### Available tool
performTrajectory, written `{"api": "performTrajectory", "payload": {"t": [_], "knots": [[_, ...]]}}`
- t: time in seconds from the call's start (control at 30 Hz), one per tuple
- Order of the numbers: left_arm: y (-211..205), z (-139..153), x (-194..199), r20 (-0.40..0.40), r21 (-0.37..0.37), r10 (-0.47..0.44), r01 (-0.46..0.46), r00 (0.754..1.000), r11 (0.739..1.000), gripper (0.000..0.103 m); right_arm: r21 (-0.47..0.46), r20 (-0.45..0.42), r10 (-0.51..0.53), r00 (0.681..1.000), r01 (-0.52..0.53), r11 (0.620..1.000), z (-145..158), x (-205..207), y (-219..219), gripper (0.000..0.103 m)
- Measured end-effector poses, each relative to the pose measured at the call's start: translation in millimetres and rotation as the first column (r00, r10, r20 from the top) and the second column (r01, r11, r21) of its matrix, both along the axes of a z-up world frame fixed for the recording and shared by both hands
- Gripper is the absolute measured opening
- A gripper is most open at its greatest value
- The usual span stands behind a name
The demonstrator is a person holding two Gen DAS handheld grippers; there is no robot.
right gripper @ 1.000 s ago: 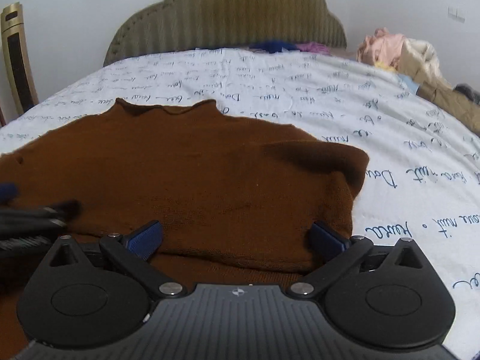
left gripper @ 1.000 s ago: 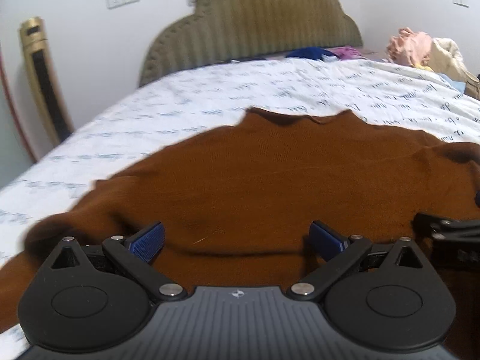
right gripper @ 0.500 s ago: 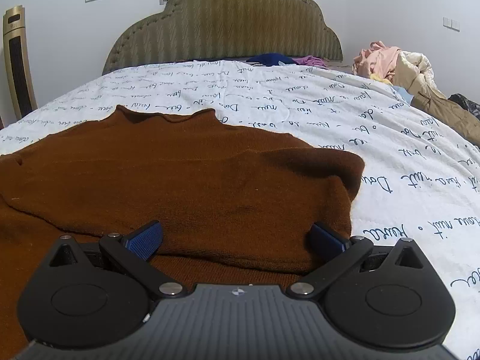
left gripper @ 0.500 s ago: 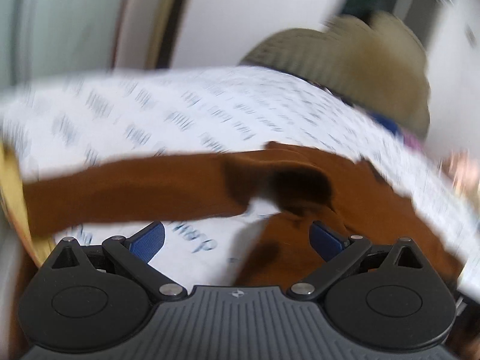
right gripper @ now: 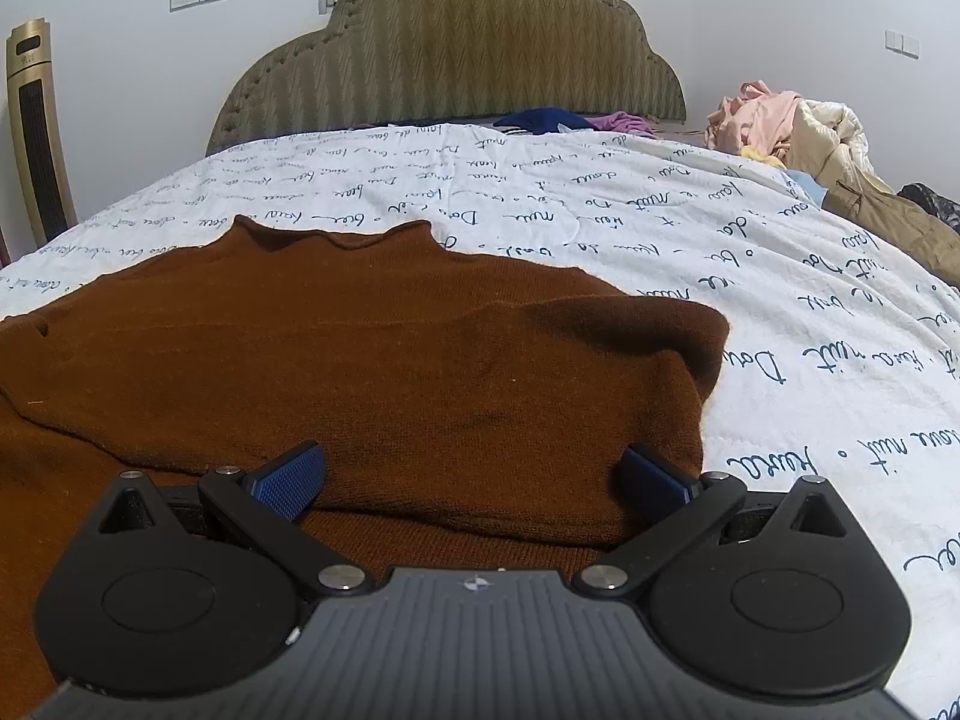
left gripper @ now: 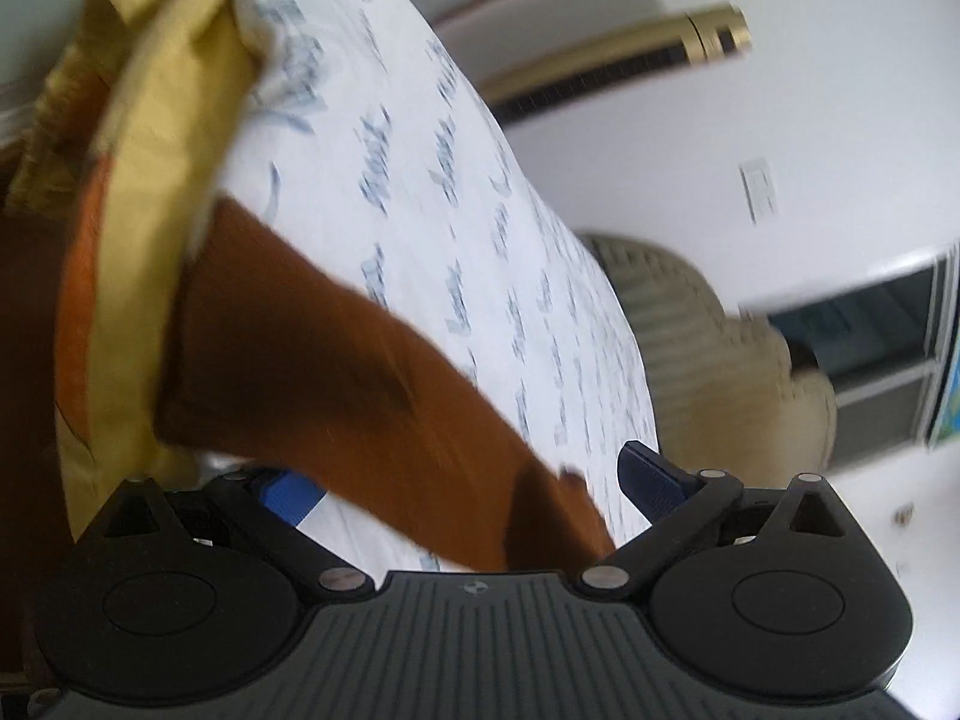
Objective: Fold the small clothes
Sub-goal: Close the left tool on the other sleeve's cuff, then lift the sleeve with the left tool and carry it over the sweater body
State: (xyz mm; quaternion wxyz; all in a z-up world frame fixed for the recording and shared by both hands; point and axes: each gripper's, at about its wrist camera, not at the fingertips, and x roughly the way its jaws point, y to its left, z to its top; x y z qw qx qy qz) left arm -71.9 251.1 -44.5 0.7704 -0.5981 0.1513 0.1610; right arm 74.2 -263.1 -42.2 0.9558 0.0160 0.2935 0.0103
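Now left gripper (left gripper: 468,489) rolled sideways over sweater (right gripper: 372,360) sleeve, right gripper (right gripper: 474,474) unmoved, both fingers apart.

Rust-brown sweater (right gripper: 372,360), white quilt (right gripper: 780,276) (dark script print), perhaps olive headboard (right gripper: 456,54)

Brown knit sweater (right gripper: 384,360), spread flat on the bed's script-printed white quilt (right gripper: 600,204), collar toward the headboard, right side folded inward, one sleeve (left gripper: 336,384) stretched out.

Padded headboard (right gripper: 456,60), gold tower fan (right gripper: 37,132)
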Motion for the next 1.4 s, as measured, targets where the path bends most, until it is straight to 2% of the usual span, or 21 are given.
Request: {"api": "performTrajectory", "payload": {"t": [0.13,0.2,0.23,0.27,0.3,0.37,0.4,0.47,0.67,0.77,0.87,0.97,1.07,1.17,1.4], "knots": [[7,6,-3,-0.015,0.041,0.087,-0.087,0.996,0.995,0.101,0.003,0.0,0.0,1.0,0.0,1.0,0,0,0,0.103],[9,10,-12,-0.041,0.093,0.102,-0.098,0.994,0.991,0.083,0.004,0.0,0.001,1.0,-0.001,1.0,0,0,0,0.103],[13,12,-13,-0.057,0.123,0.098,-0.09,0.994,0.988,0.061,0.003,0.0,0.001,1.0,-0.001,1.0,0,0,0,0.103],[14,13,-12,-0.064,0.139,0.085,-0.075,0.994,0.987,0.044,0.003,0.0,0.001,1.0,-0.001,1.0,0,0,0,0.103],[16,12,-10,-0.063,0.134,0.065,-0.056,0.996,0.989,0.038,0.003,0.0,0.001,1.0,-0.001,1.0,0,0,0,0.103],[20,5,-7,-0.071,0.088,0.034,-0.027,0.997,0.996,0.02,0.004,0.0,0.001,1.0,-0.001,1.0,0,0,-1,0.103],[21,3,-5,-0.08,0.079,0.025,-0.019,0.997,0.997,0.017,0.004,0.001,0.001,1.0,-0.001,1.0,0,0,0,0.103],[19,2,-3,-0.089,0.109,0.021,-0.011,0.996,0.994,0.009,0.005,0.001,0.001,1.0,-0.001,1.0,0,0,-1,0.103],[5,25,-6,-0.063,0.274,0.032,-0.014,0.997,0.962,0.006,0.011,0.002,-0.001,1.0,0.001,1.0,0,0,1,0.103],[8,42,-7,-0.038,0.37,0.1,-0.079,0.994,0.926,0.006,0.013,0.002,-0.001,1.0,0.001,1.0,0,0,1,0.103],[18,64,-10,-0.02,0.479,0.233,-0.195,0.972,0.856,0.006,0.017,0.003,-0.002,1.0,0.002,1.0,0,0,1,0.103],[32,81,-16,0.007,0.534,0.382,-0.326,0.924,0.78,0.006,0.017,0.003,-0.003,1.0,0.003,1.0,0,0,2,0.103],[42,92,-22,0.029,0.566,0.481,-0.411,0.876,0.714,0.006,0.017,0.003,-0.003,1.0,0.003,1.0,0,0,2,0.103],[47,95,-24,0.021,0.576,0.504,-0.422,0.864,0.7,0.006,0.017,0.003,-0.003,1.0,0.002,1.0,0,0,1,0.103],[39,86,-17,-0.023,0.581,0.456,-0.359,0.89,0.731,0.006,0.018,0.003,-0.002,1.0,0.002,1.0,0,0,1,0.103]]}}
